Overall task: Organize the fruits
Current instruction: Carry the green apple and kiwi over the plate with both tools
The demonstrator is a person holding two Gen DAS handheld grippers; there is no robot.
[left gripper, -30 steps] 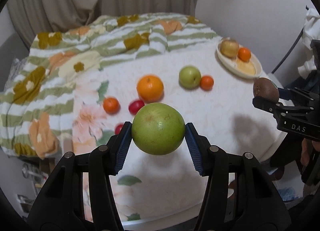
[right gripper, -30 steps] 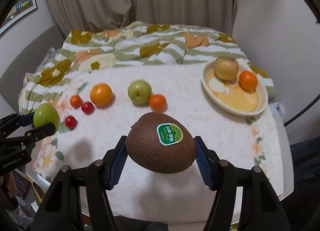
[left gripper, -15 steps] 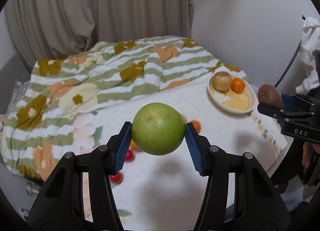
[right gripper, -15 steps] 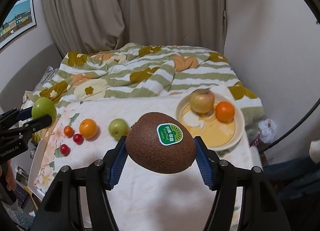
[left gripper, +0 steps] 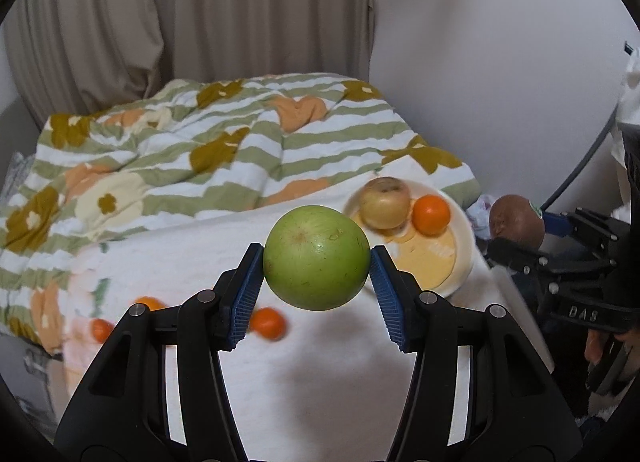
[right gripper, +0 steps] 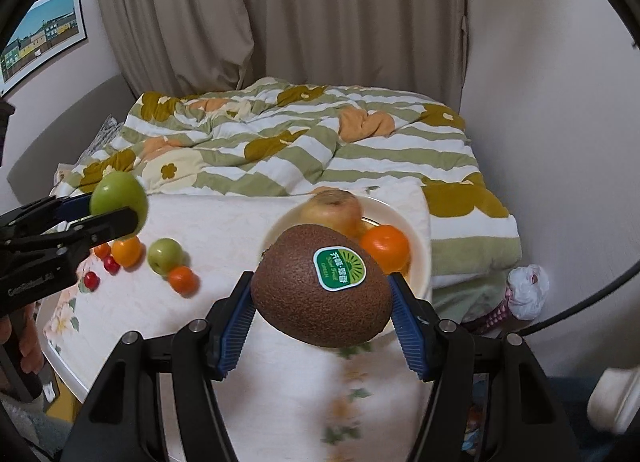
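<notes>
My left gripper (left gripper: 317, 286) is shut on a green apple (left gripper: 317, 257), held above the white table (left gripper: 304, 374). My right gripper (right gripper: 322, 314) is shut on a brown kiwi (right gripper: 320, 298) with a green sticker, held in front of the cream plate (right gripper: 420, 250). The plate (left gripper: 460, 246) holds a yellowish apple (left gripper: 385, 202) and an orange (left gripper: 431, 215). Loose on the table lie a second green apple (right gripper: 165, 256), a large orange (right gripper: 127, 251), small oranges (right gripper: 183, 280) and red cherry tomatoes (right gripper: 91, 280). In the left wrist view the kiwi (left gripper: 516, 221) shows at the right.
A striped floral quilt (right gripper: 304, 141) covers the bed behind the table. Curtains (right gripper: 280, 21) and a white wall stand beyond. A crumpled white bag (right gripper: 528, 294) lies on the floor right of the table. A framed picture (right gripper: 40, 33) hangs at the left.
Both grippers have lifted and drawn back with their fruits still held. The plate now sits closer behind each held fruit, and the loose fruits have dropped lower left in view.
</notes>
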